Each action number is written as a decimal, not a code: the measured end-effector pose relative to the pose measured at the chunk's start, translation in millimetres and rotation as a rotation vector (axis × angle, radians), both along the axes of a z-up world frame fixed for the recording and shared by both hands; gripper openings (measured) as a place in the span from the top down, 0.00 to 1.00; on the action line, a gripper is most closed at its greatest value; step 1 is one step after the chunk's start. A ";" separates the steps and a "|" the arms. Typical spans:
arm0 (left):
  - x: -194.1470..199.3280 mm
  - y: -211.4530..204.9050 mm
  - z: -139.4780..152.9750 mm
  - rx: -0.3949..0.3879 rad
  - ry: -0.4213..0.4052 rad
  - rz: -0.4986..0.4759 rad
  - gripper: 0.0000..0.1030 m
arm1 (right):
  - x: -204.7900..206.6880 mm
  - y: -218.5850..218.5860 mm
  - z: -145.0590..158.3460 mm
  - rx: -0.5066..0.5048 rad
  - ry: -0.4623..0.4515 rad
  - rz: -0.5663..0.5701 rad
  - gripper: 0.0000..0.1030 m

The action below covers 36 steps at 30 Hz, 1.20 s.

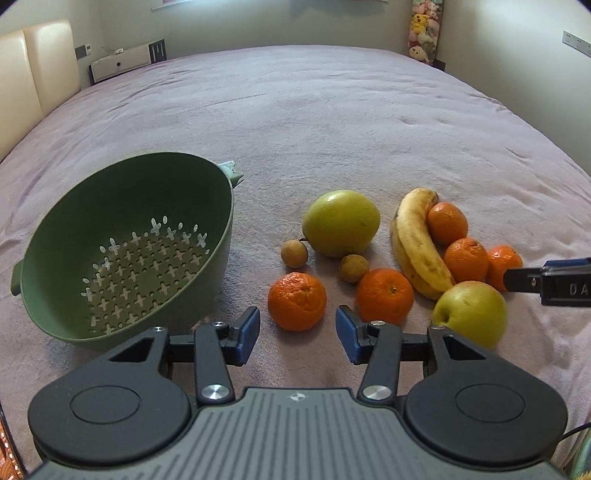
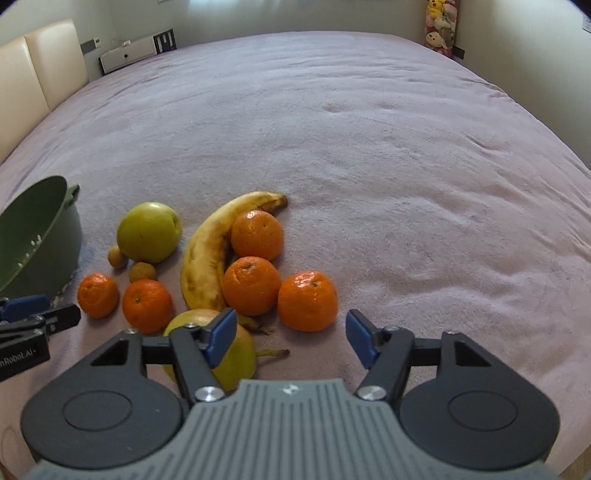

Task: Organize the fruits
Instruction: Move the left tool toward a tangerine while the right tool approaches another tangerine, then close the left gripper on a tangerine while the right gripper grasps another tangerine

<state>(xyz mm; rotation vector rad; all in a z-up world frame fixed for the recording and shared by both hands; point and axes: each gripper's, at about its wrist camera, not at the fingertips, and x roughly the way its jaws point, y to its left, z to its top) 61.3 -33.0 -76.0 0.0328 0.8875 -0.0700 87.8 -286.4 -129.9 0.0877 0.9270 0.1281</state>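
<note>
Lying spread on a pinkish blanket over a bed, the fruits sit in a loose group to the right of a green colander, which is tipped so its perforated bottom faces the left wrist camera and holds nothing; the left gripper hovers low over the blanket with its jaws apart, the blue pads flanking the nearest tangerine without touching it; just right of that one lies a second tangerine, and behind the pair are two small brown round fruits, one on each side of the front of a large yellow-green fruit; a spotted banana curves from the back toward a green apple at the front, its near end touching the apple; three more tangerines line the banana's right side, the two inner ones touching it; the right gripper also stands with jaws apart and nothing between them, its left pad over the apple and the rightmost of the three tangerines just ahead of the gap; a padded cream headboard stands at the left, and stuffed toys hang in the far right corner
</note>
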 end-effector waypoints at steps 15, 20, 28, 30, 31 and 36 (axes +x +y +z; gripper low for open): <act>27.3 -5.4 -25.1 0.040 0.059 -0.003 0.45 | 26.3 -1.9 -27.3 -0.038 0.046 -0.001 0.55; 31.8 -6.2 -27.9 0.036 0.065 -0.003 0.45 | 29.8 -2.6 -29.3 -0.034 0.052 -0.009 0.56; 30.9 -7.8 -26.3 0.048 0.069 -0.013 0.49 | 30.6 -1.0 -29.5 -0.044 0.056 -0.011 0.57; 30.9 -7.8 -26.0 0.047 0.069 -0.011 0.49 | 30.5 0.1 -30.2 -0.053 0.052 -0.011 0.56; 30.6 -7.6 -25.8 0.045 0.069 -0.011 0.49 | 30.5 0.1 -30.4 -0.050 0.051 -0.013 0.56; 28.8 -6.6 -21.3 0.038 0.065 -0.006 0.55 | 26.9 -0.7 -28.2 -0.042 0.048 -0.016 0.58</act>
